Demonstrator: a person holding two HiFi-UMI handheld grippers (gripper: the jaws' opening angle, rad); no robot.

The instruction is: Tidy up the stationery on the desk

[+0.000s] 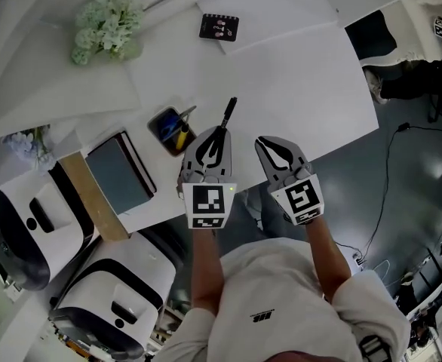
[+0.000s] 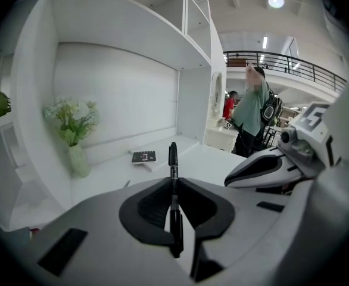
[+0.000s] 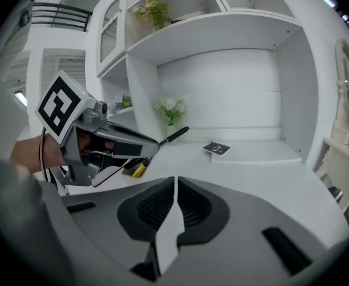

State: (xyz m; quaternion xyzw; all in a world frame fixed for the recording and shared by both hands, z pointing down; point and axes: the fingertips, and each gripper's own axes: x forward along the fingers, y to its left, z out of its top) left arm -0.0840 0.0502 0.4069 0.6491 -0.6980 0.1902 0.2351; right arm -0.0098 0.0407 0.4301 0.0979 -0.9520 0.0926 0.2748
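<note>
— What is the left gripper [image 1: 218,133] doing?
— It is squeezing a black pen [image 1: 228,113] between its jaws. The pen is sticking out past the tips, up over the white desk [image 1: 281,81].
— Is the pen near anything?
— A black pen cup [image 1: 172,129] is sitting on the desk just beside it, with a yellow thing poking out.
— And the right gripper [image 1: 264,143]?
— Its jaws are pressing together with nothing between them. It is hanging just beside the left one.

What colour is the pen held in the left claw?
Black. The pen shows best in the left gripper view.
</note>
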